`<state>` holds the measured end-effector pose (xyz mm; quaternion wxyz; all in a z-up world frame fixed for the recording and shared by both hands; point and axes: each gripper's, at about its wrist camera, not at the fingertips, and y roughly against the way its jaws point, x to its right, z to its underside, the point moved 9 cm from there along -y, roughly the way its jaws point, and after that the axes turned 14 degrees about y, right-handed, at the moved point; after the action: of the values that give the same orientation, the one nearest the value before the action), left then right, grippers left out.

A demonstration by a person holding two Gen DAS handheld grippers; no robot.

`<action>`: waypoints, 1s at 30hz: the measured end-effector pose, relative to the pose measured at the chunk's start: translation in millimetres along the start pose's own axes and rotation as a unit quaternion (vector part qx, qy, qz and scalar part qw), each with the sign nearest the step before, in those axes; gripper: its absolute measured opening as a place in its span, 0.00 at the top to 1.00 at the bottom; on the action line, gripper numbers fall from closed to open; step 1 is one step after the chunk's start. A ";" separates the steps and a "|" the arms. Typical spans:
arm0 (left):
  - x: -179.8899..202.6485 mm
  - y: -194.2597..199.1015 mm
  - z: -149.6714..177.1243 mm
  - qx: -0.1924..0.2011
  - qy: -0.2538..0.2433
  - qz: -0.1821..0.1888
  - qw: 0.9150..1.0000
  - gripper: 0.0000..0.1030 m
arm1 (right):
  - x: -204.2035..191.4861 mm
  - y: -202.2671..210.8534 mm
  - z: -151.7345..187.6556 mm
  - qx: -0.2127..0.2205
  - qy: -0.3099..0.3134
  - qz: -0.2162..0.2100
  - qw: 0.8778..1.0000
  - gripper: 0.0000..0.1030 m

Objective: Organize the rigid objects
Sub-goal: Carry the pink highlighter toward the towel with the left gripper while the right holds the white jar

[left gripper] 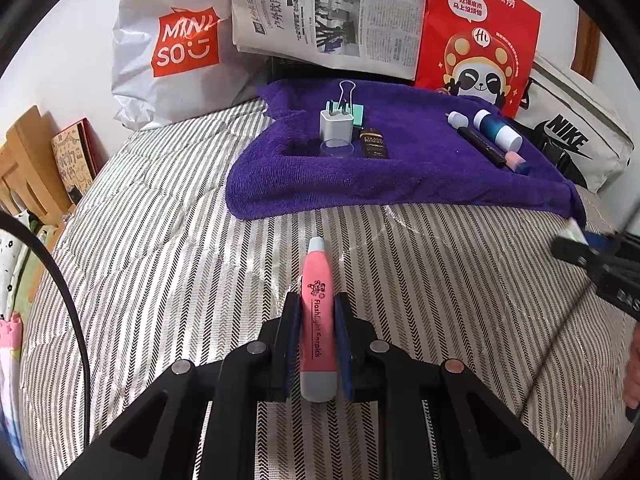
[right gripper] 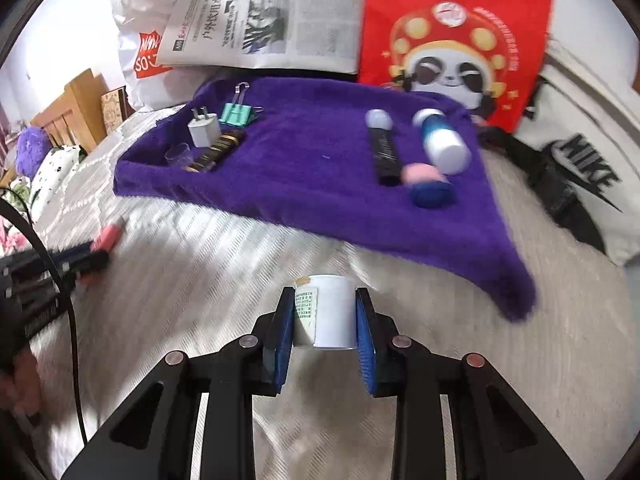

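My left gripper (left gripper: 317,304) is shut on a pink flashlight earpick (left gripper: 318,320) and holds it over the striped bedspread, short of the purple towel (left gripper: 400,176). My right gripper (right gripper: 325,300) is shut on a small white bottle (right gripper: 326,312) near the towel's (right gripper: 312,168) front corner. On the towel's left lie a white charger plug (left gripper: 335,126), a teal binder clip (left gripper: 352,110), a clear cap (left gripper: 337,148) and a dark tube (left gripper: 374,144). On its right lie a black pen (left gripper: 478,142), a blue-and-white bottle (left gripper: 498,130) and a pink-and-blue piece (left gripper: 518,162).
Behind the towel stand a white MINISO bag (left gripper: 176,52), a newspaper (left gripper: 332,16) and a red panda bag (left gripper: 476,36). A white Nike bag (left gripper: 572,140) lies at the right. A wooden bed frame (left gripper: 28,168) runs along the left. A black cable (left gripper: 68,300) crosses the left.
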<state>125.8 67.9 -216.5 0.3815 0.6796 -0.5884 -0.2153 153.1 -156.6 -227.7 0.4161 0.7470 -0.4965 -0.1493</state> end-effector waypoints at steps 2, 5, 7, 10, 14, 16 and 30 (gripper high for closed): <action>0.0 -0.3 -0.3 0.000 0.002 0.000 1.000 0.84 | 5.7 3.0 15.7 0.000 -0.007 0.000 1.000 0.72; 0.1 -0.5 -0.8 0.000 0.003 0.000 1.000 0.84 | 8.6 0.2 29.2 0.004 -0.022 -0.007 1.000 0.72; 0.1 -0.5 -0.6 0.000 0.004 0.000 1.000 0.84 | 8.8 1.0 30.1 0.017 -0.031 -0.004 0.999 0.72; -0.4 -1.2 -0.3 0.001 0.006 0.003 1.000 0.84 | 8.3 1.2 31.0 0.024 -0.032 0.002 0.999 0.72; -0.7 -1.4 -0.4 0.001 0.006 0.004 1.000 0.84 | 8.4 0.0 30.6 0.025 -0.030 0.004 0.999 0.72; -0.3 -1.6 -0.3 0.001 0.006 0.004 1.000 0.84 | 8.2 -0.6 30.7 0.025 -0.029 0.006 0.999 0.72; -1.1 -2.5 -1.5 0.001 0.015 0.015 1.000 0.84 | 7.9 -0.6 30.9 0.026 -0.029 0.006 0.999 0.72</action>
<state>128.3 69.4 -217.7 0.3928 0.6743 -0.5929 -0.1989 137.4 -178.0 -245.5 0.3826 0.7502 -0.5165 -0.1551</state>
